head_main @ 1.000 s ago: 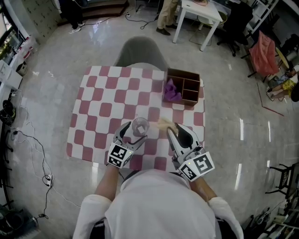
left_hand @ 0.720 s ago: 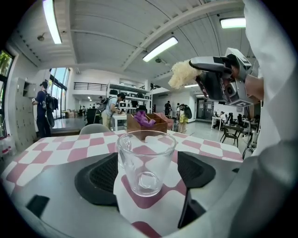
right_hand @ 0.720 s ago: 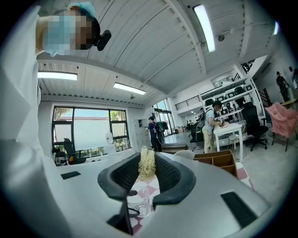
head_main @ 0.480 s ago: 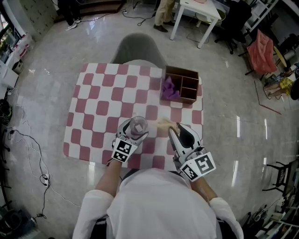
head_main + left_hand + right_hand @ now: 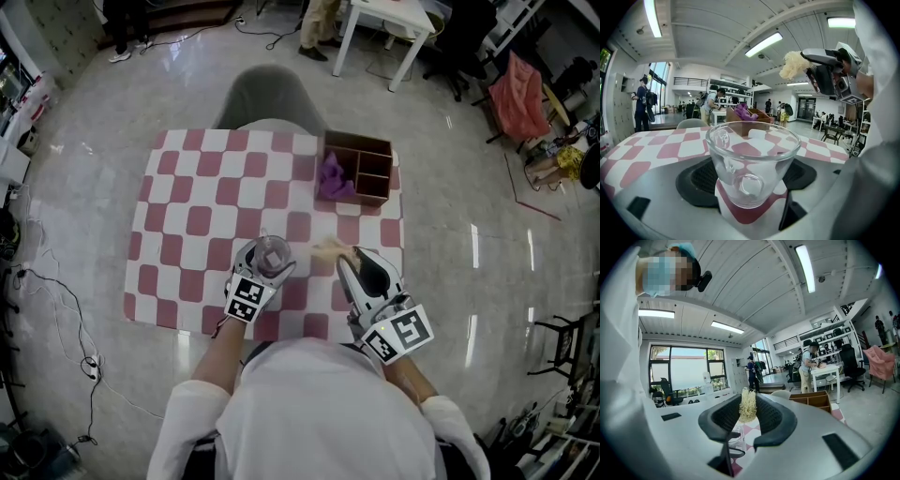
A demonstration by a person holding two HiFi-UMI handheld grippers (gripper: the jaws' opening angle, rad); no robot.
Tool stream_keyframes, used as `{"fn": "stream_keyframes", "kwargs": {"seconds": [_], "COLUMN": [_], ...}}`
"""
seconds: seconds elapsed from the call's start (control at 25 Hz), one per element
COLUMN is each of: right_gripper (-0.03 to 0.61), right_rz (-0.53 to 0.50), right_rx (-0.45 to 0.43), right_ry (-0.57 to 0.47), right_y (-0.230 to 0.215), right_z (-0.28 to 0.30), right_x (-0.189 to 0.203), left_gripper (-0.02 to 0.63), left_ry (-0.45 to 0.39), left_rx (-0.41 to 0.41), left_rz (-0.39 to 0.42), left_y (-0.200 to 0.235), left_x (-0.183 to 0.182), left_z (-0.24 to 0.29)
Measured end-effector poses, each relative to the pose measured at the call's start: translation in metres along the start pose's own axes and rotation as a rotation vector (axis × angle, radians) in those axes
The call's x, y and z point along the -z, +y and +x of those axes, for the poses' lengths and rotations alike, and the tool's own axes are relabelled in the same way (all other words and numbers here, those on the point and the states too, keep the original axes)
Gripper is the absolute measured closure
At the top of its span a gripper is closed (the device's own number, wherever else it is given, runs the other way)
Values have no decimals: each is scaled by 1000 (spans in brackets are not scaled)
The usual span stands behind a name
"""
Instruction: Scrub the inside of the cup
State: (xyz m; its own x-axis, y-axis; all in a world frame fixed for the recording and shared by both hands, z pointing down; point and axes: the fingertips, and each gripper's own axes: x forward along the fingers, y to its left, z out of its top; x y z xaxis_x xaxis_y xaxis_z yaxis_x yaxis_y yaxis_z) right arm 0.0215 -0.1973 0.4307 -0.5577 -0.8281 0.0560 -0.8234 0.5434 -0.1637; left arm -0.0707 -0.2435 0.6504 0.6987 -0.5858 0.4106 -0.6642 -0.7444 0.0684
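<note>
We keep the glass cup [image 5: 752,164] upright over the checked worktop [image 5: 187,220], the left gripper's [image 5: 265,265] fingers clamped on its sides, mouth exposed. The right gripper [image 5: 352,258] pinches a pale fibrous scrubber [image 5: 747,405] just beside it, seemingly ready to enter.

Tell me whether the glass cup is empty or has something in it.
Empty. The left gripper view shows straight through the clear cup to the checked tablecloth; the scrubber sits outside it in the right gripper.
</note>
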Motion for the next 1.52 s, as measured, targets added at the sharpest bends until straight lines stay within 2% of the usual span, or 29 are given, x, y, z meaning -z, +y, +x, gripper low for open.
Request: {"fn": "stream_keyframes", "kwargs": {"seconds": [0.48,0.88,1.2,1.36,1.52], "right_gripper": [471,471,471,471,471], "right_rz": [2,-4,-4,-7,2], "right_rx": [-13,-38,-80,-114,-156], "right_ry": [4,-11,-40,-58,-77], "right_y": [2,9,20,29,38], "right_z": [1,2,4,7,9], "right_x": [1,-7,-18,-28,-38], "left_gripper": [235,235,235,235,235], "left_ry": [35,96,81,41,52], "left_rx": [5,23,-17,-23,-66], "left_rz": [18,91,179,192,215], "left_y": [0,-5,-2,0,5], "left_x": [2,2,-36,-62,-84], "left_z": [1,-4,-26,-39,-52]}}
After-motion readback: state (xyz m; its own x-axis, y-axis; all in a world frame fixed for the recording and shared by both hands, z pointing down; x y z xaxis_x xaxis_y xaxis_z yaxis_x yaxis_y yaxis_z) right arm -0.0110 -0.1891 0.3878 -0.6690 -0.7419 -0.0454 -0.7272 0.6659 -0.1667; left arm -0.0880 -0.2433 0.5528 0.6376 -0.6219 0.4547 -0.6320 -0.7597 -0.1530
